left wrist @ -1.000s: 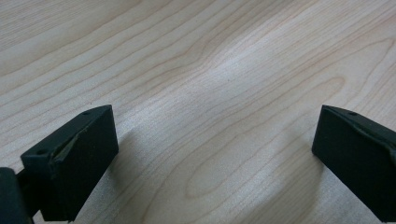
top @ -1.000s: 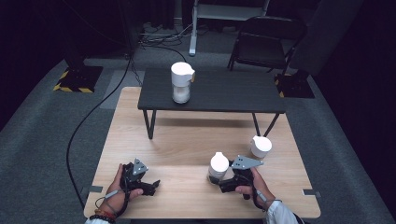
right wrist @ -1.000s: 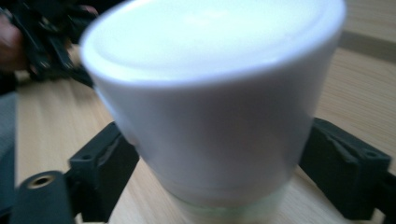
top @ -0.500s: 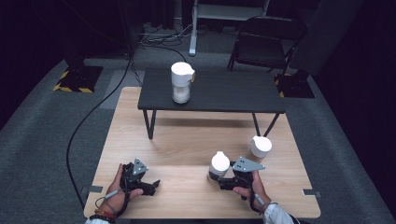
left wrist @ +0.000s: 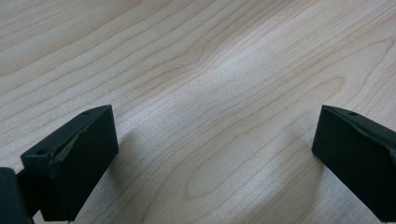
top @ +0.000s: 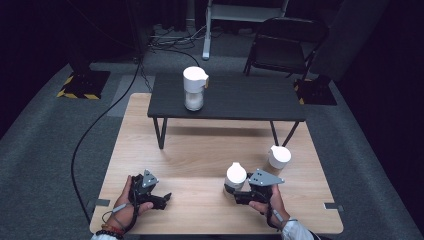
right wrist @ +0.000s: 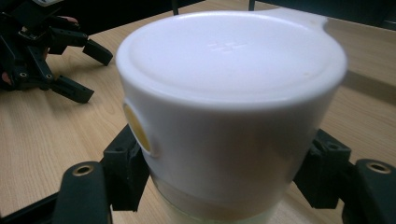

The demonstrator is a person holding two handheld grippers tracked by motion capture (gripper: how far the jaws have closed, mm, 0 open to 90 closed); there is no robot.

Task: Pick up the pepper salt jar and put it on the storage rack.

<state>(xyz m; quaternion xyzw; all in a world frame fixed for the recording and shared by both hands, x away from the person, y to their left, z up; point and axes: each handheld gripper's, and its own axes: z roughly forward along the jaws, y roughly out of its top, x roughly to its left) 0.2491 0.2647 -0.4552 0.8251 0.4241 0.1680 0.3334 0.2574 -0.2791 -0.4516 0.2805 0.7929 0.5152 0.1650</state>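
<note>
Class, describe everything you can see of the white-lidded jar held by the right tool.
The jar stands upright on the wooden table, near the front edge and right of the middle. It has a smooth white lid, plastic by the look of it, with a small yellow oval on its side and a lip at the far rim. Below the lid a pale, see-through body shows. The right tool is shut on it, a black pad pressing each side just under the lid.

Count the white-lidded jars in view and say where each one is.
3. One jar stands on the dark low table; one stands free on the wooden table's right; one sits between the right gripper's fingers.
</note>
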